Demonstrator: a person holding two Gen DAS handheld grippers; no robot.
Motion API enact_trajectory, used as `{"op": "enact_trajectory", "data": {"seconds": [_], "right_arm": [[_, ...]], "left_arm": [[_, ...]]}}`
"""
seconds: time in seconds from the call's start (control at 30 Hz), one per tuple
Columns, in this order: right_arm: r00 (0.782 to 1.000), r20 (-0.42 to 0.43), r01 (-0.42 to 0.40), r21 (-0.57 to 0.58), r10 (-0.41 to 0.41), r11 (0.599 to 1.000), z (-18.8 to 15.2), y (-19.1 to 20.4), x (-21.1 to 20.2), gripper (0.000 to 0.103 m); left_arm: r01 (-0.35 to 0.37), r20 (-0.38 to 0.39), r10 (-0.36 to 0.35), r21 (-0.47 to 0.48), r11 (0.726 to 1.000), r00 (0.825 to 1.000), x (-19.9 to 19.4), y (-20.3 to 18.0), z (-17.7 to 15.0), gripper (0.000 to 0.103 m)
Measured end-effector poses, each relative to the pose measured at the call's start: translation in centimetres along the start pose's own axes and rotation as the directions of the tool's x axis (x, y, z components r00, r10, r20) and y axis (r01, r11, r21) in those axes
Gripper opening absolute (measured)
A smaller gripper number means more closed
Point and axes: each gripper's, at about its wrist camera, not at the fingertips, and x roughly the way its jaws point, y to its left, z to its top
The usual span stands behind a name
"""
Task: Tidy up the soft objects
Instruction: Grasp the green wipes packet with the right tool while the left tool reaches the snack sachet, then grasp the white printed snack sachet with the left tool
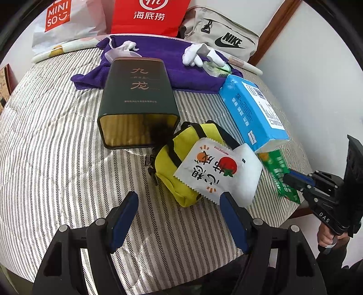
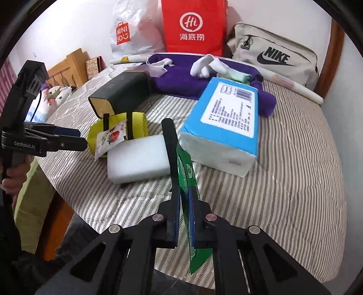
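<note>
**Right gripper clamps green packet; left gripper open over striped bed**

We see a bed w/ a grey-and-white striped cover (image 2: pixel 283 158), shot from two wrist cams.

Right gripper (image 2: pixel 181 145): jaws closed on a thin green packet (image 2: pixel 185 181), which stands on edge between the blue pads and pokes out front and back. From the left wrist cam the same gripper (image 1: pixel 287 177) pinches the packet (image 1: pixel 278 172) near the bed's right edge, just below the tissue pack.

Left gripper (image 1: pixel 179 197): jaws wide apart, nothing between the pads. Its right fingertip sits just in front of a white foam block (image 1: pixel 248 168); we can't tell if they touch. A hand (image 1: pixel 326 238) grips the right tool's handle at far right.

Middle of bed: a small yellow pouch (image 1: pixel 181 158) w/ black straps, a white snack sachet (image 1: pixel 213 170) w/ red fruit print lying across pouch and foam block. Behind them, a dark green tin (image 1: pixel 138 99) on its side, open gold end toward us. Right of the tin, a blue tissue pack (image 1: pixel 251 111), one end propped above the green packet.

Further back: purple towel (image 1: pixel 181 77) w/ white socks (image 1: pixel 199 55) on it. Along the wall: white Miniso bag (image 1: pixel 61 22), red paper bag (image 1: pixel 149 15), beige Nike bag (image 1: pixel 226 36).
</note>
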Motion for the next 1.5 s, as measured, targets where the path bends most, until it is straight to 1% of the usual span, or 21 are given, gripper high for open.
{"op": "enact_trajectory", "data": {"seconds": [0.07,0.17,0.2,0.27,0.3,0.33,0.4,0.43,0.5,0.63,0.7,0.73,0.77,0.83,0.87,0.93,1.03,1.13,1.27,1.4,1.5], "right_arm": [[1.000,-0.011,-0.028,-0.013,0.028,1.000,0.1,0.2,0.8,0.010],[0.996,-0.051,-0.067,-0.006,0.066,0.998,0.0,0.2,2.2,0.018],[0.996,-0.055,-0.063,-0.010,0.063,0.998,-0.2,0.2,2.3,0.023],[0.998,-0.051,-0.036,-0.025,0.034,0.999,-0.5,0.1,2.2,0.038],[0.999,-0.045,-0.022,-0.032,0.021,0.999,-0.8,0.1,2.0,0.052],[0.999,-0.033,-0.009,-0.036,0.008,0.999,-1.0,0.0,1.7,0.059],[1.000,-0.011,0.008,-0.038,-0.008,0.999,-1.3,-0.3,1.3,0.065],[1.000,-0.010,0.008,-0.033,-0.008,0.999,-1.4,-0.5,1.3,0.072],[1.000,-0.012,-0.007,-0.014,0.006,1.000,-1.6,-1.2,1.8,0.075],[0.998,-0.043,-0.049,0.055,0.051,0.997,-1.8,-2.3,4.1,0.076],[0.998,0.005,-0.061,0.076,0.061,0.995,-1.7,-2.5,4.0,0.076],[0.998,0.005,-0.064,0.088,0.064,0.994,-1.7,-2.5,4.1,0.073],[0.999,0.016,-0.053,0.092,0.052,0.994,-1.6,-2.5,4.1,0.066],[1.000,0.020,-0.020,0.062,0.019,0.998,-1.6,-2.0,4.1,0.043],[1.000,0.019,-0.013,0.046,0.012,0.999,-1.6,-1.9,4.1,0.043],[1.000,0.014,-0.005,0.028,0.005,1.000,-1.7,-1.7,4.0,0.038],[1.000,0.007,-0.020,0.043,0.019,0.999,-1.9,-2.0,3.6,0.031],[1.000,0.016,-0.015,0.073,0.014,0.997,-2.2,-2.7,2.8,0.031],[0.999,0.038,-0.005,0.086,0.002,0.996,-2.4,-3.1,1.6,0.031],[0.999,0.049,0.001,0.083,-0.005,0.997,-2.3,-3.0,1.0,0.031],[0.999,0.045,0.013,0.080,-0.017,0.997,-2.4,-3.0,1.1,0.031]], "left_arm": [[0.001,-0.004,-0.001,-0.002,1.000,1.000,0.1,-0.1,0.0,0.072],[0.014,-0.008,-0.014,-0.007,1.000,1.000,0.2,-0.1,0.0,0.072],[0.016,-0.007,-0.016,-0.005,1.000,1.000,0.2,-0.1,0.0,0.072],[0.018,-0.008,-0.018,-0.002,1.000,1.000,0.3,-0.1,-0.1,0.072],[0.020,-0.010,-0.020,-0.001,1.000,1.000,0.4,-0.1,-0.1,0.072],[0.021,-0.013,-0.021,-0.001,1.000,1.000,0.5,-0.2,-0.1,0.072],[0.024,-0.017,-0.024,-0.003,1.000,1.000,0.6,-0.2,-0.2,0.072],[0.028,-0.019,-0.028,-0.003,1.000,0.999,0.7,-0.2,-0.3,0.072],[0.032,-0.021,-0.032,-0.003,0.999,0.999,0.7,-0.3,-0.3,0.072],[0.028,-0.028,-0.027,0.011,1.000,0.999,0.7,-0.7,-0.7,0.072],[0.018,-0.035,-0.017,0.013,1.000,0.999,0.7,-0.7,-0.8,0.072],[0.015,-0.036,-0.015,0.013,1.000,0.999,0.7,-0.6,-0.8,0.072],[0.014,-0.037,-0.013,0.011,1.000,0.999,0.8,-0.6,-0.8,0.072],[0.015,-0.039,-0.014,0.008,1.000,0.999,0.9,-0.6,-0.8,0.072],[0.014,-0.040,-0.014,0.008,1.000,0.999,0.9,-0.7,-0.7,0.072],[0.011,-0.040,-0.011,0.009,1.000,0.999,1.1,-0.8,-0.7,0.072],[0.022,-0.028,-0.022,0.014,1.000,0.999,1.0,-1.1,-0.6,0.072],[0.057,0.005,-0.057,0.027,0.998,0.998,0.6,-1.6,-0.5,0.072],[0.076,0.046,-0.079,0.065,0.995,0.996,0.2,-2.6,0.1,0.072],[0.076,0.060,-0.085,0.138,0.988,0.995,0.6,-4.0,1.2,0.072],[0.043,0.051,-0.053,0.173,0.984,0.997,1.4,-4.5,2.0,0.072]]}}
